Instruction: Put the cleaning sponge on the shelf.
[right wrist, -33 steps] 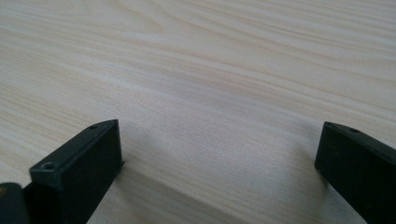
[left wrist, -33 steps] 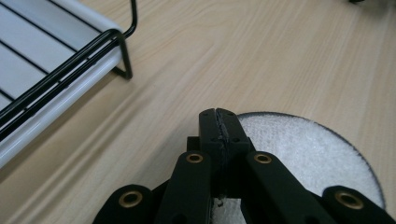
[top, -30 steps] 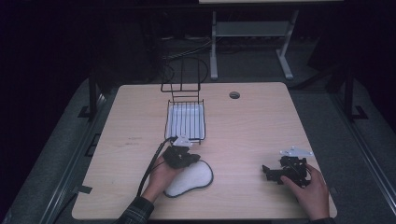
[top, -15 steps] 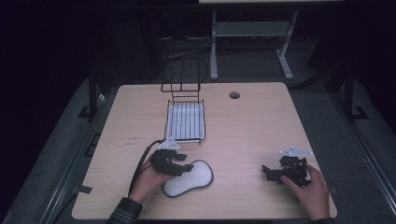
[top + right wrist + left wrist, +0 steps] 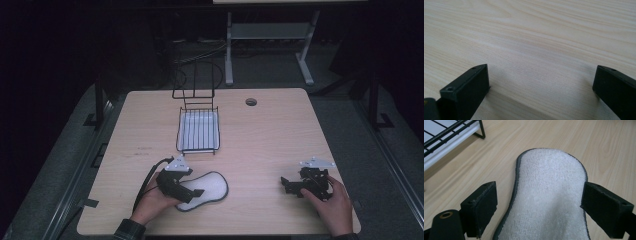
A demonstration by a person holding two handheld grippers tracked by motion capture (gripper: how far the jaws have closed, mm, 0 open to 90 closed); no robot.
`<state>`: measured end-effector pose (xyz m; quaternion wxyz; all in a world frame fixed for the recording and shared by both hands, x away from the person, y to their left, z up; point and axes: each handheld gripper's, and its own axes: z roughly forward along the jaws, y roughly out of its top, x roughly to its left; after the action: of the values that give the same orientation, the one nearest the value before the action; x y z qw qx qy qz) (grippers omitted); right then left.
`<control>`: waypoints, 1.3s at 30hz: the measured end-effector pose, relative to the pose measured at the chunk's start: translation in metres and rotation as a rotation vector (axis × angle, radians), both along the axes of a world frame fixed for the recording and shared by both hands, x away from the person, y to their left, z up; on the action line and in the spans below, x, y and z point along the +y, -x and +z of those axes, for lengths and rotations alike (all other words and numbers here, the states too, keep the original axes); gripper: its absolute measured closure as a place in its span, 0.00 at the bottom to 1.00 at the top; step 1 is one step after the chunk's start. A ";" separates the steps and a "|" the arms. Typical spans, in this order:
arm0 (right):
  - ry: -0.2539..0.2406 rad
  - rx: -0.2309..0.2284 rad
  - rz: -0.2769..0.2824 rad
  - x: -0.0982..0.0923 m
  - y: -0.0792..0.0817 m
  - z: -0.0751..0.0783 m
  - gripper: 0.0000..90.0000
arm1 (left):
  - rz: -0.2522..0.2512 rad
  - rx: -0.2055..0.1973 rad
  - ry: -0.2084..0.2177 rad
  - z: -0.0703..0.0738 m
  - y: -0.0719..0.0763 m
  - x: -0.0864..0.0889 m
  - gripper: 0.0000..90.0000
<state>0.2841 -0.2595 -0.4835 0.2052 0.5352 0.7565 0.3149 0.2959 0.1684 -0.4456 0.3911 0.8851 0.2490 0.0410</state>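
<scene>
Pale wood grain runs right across the table (image 5: 270,145), and that's our stage. Toward the far side sits a black wire rack (image 5: 198,131) with a white tray under its bars, a corner of it peeking into the left gripper view. Nearer the person, left of centre, a white terry insole (image 5: 207,187) with a dark edge lies flat on the wood. Over its near end we have the left gripper (image 5: 537,207), jaws spread wide, one on each side of the insole, neither pad pressing it. Over on the right, well apart from everything, the right gripper (image 5: 289,184) sits in the person's hand, jaws wide apart with bare wood between them.
</scene>
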 end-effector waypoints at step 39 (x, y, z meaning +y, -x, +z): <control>0.000 0.000 0.000 0.000 0.000 0.000 0.00 | -0.099 0.027 -0.093 -0.018 -0.005 -0.017 0.18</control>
<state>0.2841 -0.2594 -0.4835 0.2052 0.5352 0.7564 0.3151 0.3006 0.1516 -0.4639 0.3477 0.9140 0.2079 0.0212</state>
